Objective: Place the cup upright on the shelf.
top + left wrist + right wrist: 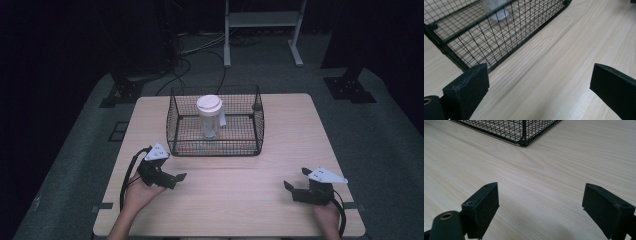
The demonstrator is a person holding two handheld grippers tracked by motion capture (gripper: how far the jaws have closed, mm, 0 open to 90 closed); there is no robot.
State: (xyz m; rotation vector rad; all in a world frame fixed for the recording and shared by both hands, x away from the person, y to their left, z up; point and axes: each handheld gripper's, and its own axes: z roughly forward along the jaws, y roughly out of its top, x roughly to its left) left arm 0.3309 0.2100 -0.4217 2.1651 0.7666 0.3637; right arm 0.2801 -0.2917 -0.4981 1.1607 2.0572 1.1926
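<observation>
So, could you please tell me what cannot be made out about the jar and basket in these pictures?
- Jar contents: high view, too small, blurred behind the basket mesh.
- Jar top: left gripper view, cut off by the upper edge.
- Small white tag beside the jar: high view, too small to identify.

Your high view is dim, dark around the lit counter (240, 200); both gripper views look brighter and evenly lit, with near jaws slightly soft.

Black mesh basket (215, 142), white-lidded jar (209, 106), pale table (235, 200).
</observation>
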